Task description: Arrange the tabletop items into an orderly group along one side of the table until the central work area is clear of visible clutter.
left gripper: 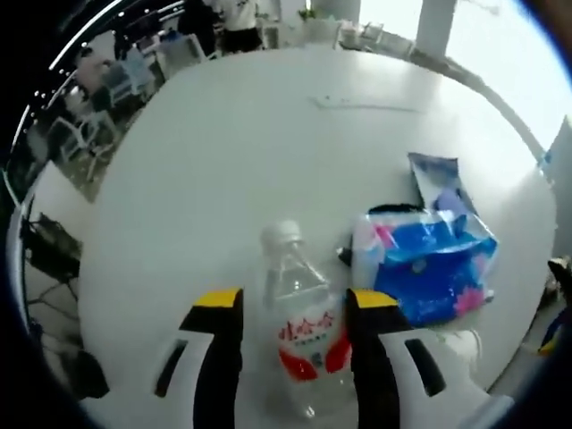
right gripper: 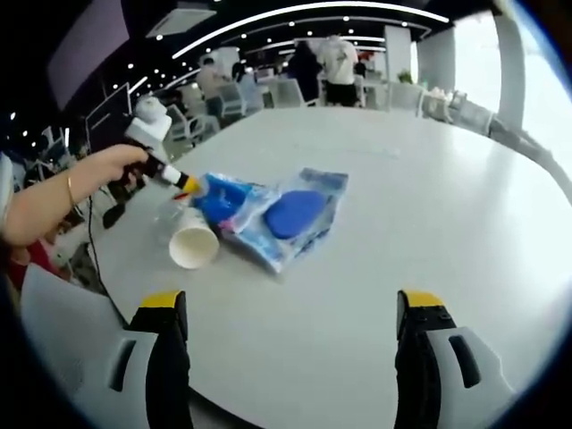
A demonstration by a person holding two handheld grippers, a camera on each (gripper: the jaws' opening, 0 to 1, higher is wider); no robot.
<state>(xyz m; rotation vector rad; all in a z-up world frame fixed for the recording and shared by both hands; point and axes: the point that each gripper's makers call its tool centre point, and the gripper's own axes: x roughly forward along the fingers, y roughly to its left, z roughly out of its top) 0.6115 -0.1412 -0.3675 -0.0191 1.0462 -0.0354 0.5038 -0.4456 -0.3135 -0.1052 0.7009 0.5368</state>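
Two grippers over a white table (left gripper: 268,143). Left gripper (left gripper: 294,308), in its own view: black jaws with yellow tips stand either side of a clear water bottle (left gripper: 299,331) with a white cap and red label. The bottle lies between the jaws with its cap pointing away from the camera. Right jaw looks touching the bottle's side, left jaw shows a small gap, so I cannot tell if it is clamped or just around it. Just to the right of the bottle sits a blue and white plastic pack (left gripper: 429,264), with another blue packet (left gripper: 435,179) behind it, touching or overlapping.

Right gripper (right gripper: 295,308), in its own view: jaws wide apart, nothing between them, above bare table near the edge. Ahead lie the blue packs (right gripper: 273,214) in a loose pile, and a white paper cup (right gripper: 194,243) on its side, mouth toward the camera, just beside the packs. A person's hand (right gripper: 112,170) holds the left gripper at the pile's left end, its yellow tip by the cup and packs.

Chairs and people blur in the background.
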